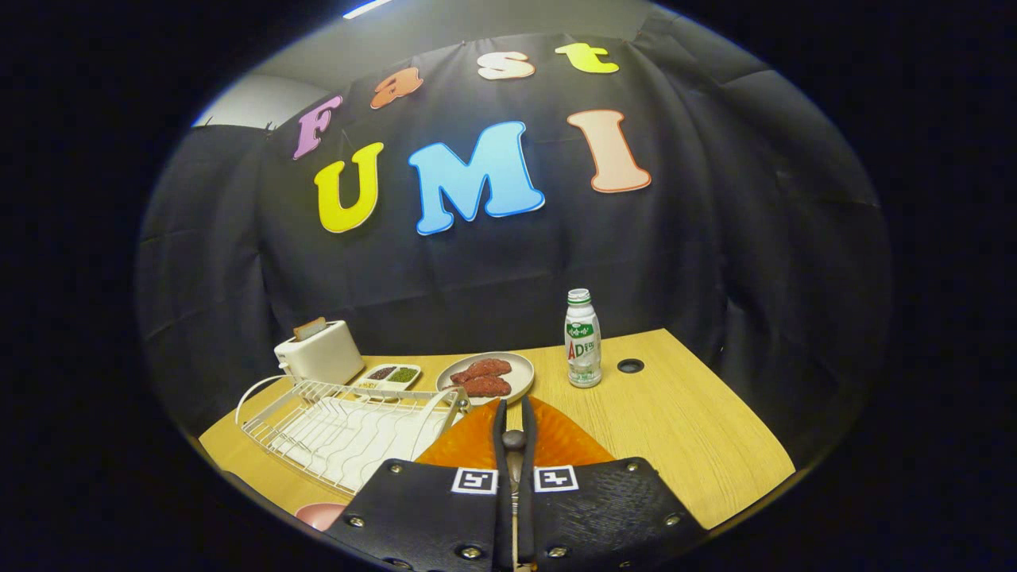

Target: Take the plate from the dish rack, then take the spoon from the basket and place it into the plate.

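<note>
- Closest in, the gripper (514,421) has its two fingers drawn together on a spoon (513,439); the spoon's rounded end shows between them and its thin handle runs back along the slit toward the camera.
- Both fingers press on the spoon, with no gap to either side of it.
- Under and just ahead of the fingers lies an orange plate (556,441), ribbed, near the table's front edge; the spoon hangs over it, and whether it touches the plate cannot be told.
- Left of the orange plate stands a white wire rack (342,429), taking up the table's front left part; its right end is just beside the plate's rim.
- A pink thing (320,515) peeps out at the front left edge, mostly hidden by the gripper's body; what it is cannot be told.
- Beyond the fingers, toward the middle of the table, sits a pale dish (520,367) with two reddish-brown pieces of food (485,377) on it.
- Left of the dish is a small tray (389,375) with two compartments, one dark and one green.
- At the back left corner stands a white toaster (320,353) with a slice of bread (309,327) sticking out of its slot.
- Right of the dish, near the back edge, a bottle (582,338) stands upright, with a green-and-white label and a cap.
- A round dark hole (630,365) in the table (683,429) lies just right of the bottle.
</note>
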Available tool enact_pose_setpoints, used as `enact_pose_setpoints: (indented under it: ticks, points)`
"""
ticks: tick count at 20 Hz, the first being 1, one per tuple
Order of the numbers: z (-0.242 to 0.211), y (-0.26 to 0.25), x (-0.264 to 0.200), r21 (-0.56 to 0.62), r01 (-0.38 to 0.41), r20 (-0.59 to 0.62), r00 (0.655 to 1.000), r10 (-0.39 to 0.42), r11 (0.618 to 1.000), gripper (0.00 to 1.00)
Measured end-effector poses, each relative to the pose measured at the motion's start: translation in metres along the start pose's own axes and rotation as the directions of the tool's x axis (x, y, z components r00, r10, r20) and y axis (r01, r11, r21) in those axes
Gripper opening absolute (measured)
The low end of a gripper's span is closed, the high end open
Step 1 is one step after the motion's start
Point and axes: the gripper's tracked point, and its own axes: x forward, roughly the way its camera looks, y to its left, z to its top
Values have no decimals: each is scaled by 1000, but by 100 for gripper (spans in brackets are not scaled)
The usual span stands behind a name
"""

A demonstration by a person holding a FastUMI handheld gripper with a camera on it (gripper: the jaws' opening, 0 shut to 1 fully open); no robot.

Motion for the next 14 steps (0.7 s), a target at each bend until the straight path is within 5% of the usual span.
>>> enact_pose_setpoints:
  ticks: [14]
  points:
    - [96,58,-83,-87,-16,82,996,23,996,2]
